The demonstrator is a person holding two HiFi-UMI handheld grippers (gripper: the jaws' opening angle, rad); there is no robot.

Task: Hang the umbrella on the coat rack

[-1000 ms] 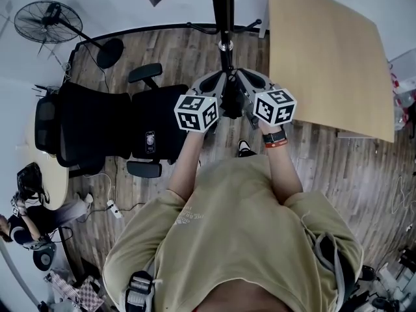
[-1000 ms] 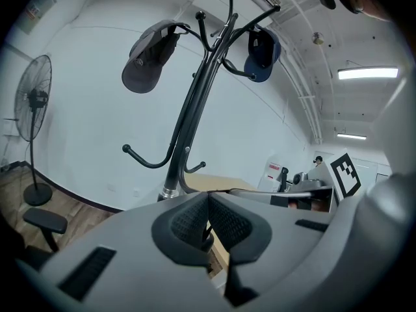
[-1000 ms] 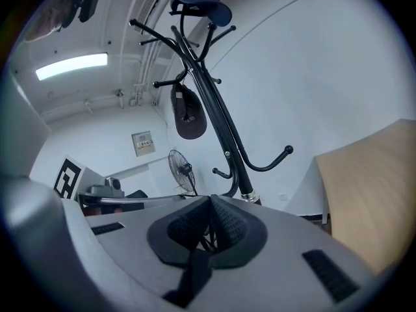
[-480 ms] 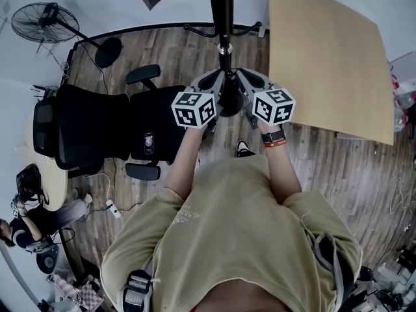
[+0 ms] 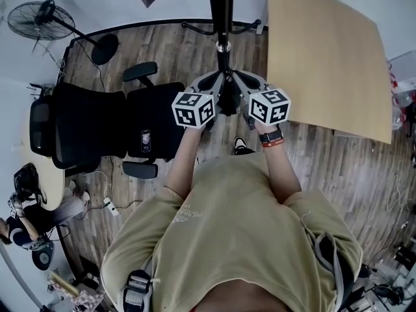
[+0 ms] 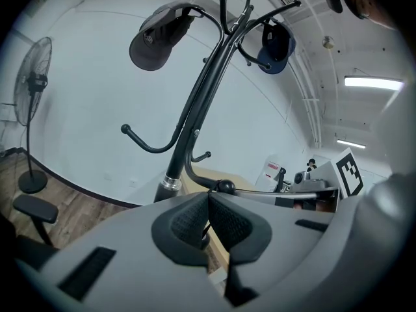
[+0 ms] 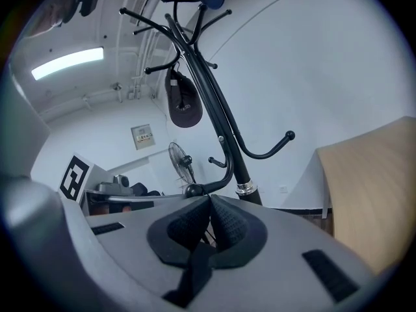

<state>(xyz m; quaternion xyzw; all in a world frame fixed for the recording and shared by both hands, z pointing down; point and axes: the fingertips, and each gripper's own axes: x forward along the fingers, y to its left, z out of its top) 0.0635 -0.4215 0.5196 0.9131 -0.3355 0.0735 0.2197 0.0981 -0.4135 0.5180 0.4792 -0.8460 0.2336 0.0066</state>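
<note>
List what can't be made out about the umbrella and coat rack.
Head view: umbrella mostly covered by left gripper and right gripper; coat rack top cut off by the edge.
Gripper views: thin dark cord in both shut jaws too thin to trace to the umbrella; rack foot hidden behind gripper bodies.

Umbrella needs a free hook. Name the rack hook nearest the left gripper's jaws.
The ball-tipped hook just above the jaws; the long curved hook and the short stub sit higher up the pole.
</note>
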